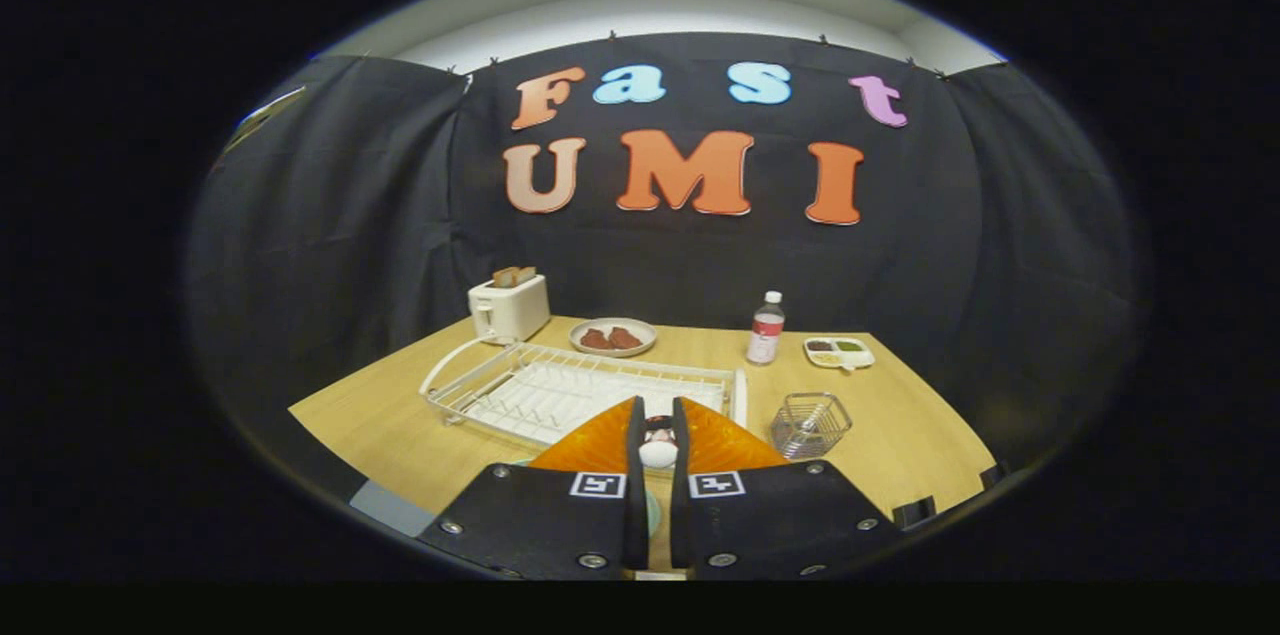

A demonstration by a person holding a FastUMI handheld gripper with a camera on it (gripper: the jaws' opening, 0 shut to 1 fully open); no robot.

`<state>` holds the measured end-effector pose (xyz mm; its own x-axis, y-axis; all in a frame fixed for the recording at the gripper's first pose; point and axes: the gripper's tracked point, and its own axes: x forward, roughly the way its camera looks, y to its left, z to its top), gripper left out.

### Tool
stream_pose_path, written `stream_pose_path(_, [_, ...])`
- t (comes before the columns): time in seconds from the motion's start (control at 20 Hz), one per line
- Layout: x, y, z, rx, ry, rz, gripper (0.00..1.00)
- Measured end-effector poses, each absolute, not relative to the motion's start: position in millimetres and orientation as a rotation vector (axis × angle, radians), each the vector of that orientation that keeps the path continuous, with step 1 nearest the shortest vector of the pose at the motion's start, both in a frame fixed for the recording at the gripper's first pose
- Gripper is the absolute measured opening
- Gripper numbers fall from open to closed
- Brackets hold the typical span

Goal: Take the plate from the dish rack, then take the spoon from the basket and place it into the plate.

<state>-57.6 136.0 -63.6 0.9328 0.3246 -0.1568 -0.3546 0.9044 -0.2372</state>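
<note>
Meanwhile, gripper (658, 415): clamped on spoon (658, 447), above plate (652, 512).
Basket (810, 424): beside dish rack (580, 390) on table (900, 435).
Risk: spoon possibly bounced off plate on early release.

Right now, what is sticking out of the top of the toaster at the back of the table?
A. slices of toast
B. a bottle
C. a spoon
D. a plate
A: brown slices of toast poke up from the toaster, which stands beyond the dish rack; the tongs are pinched on a small white thing.
</note>
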Motion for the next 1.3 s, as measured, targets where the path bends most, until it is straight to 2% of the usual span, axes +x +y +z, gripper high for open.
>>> stream_pose_path(0.45, [-70.2,180.2,-102.9,-0.249,0.18,0.476,0.09])
stream_pose_path(1.2, [-56.0,198.0,-181.5,-0.331,0.295,0.536,0.09])
stream_pose_path(1.3, [-55.5,197.3,-185.1,-0.344,0.306,0.533,0.12])
